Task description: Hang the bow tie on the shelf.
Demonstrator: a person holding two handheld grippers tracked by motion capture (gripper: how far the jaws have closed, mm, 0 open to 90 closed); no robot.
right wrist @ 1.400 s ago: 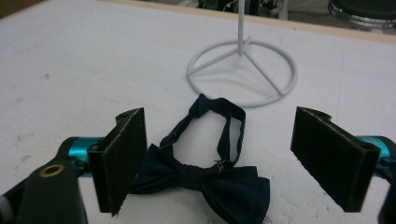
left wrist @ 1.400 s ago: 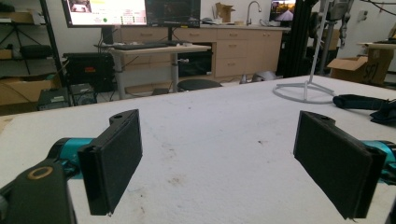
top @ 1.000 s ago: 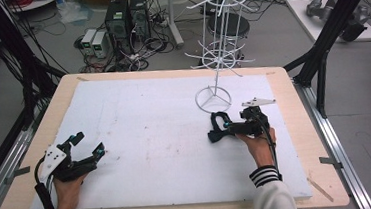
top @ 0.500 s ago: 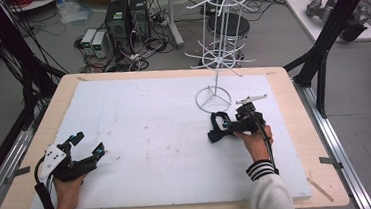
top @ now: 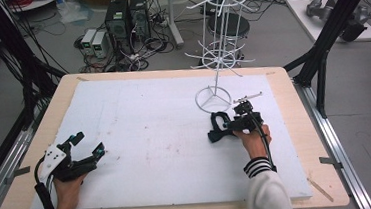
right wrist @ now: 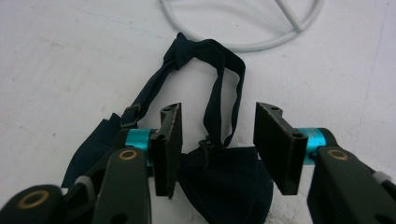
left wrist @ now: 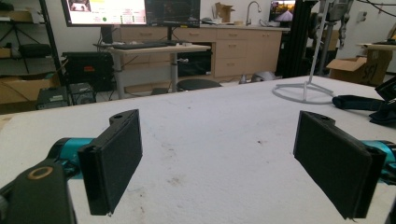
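Observation:
A dark navy bow tie [top: 216,132] with its thin strap [right wrist: 212,100] lies on the white foam board, just in front of the wire rack's ring base [top: 214,98]. My right gripper [top: 224,127] hovers low over the bow tie [right wrist: 224,182]. Its jaws have just been closing and stand on either side of the strap's clasp, the pads [right wrist: 170,144] apart from the cloth. My left gripper [top: 89,144] rests at the board's near left, wide open with nothing between its pads [left wrist: 116,158]. The bow tie [left wrist: 355,102] also shows far off in the left gripper view.
A tall white wire rack [top: 223,36] with hook arms stands at the back right of the foam board [top: 150,127]. The board lies on a wooden table [top: 296,141]. Black frame posts flank the table; computers and cables sit on the floor behind.
The right gripper's jaws have narrowed around the bow tie's strap, and the hand shifted slightly. The left gripper has not moved.

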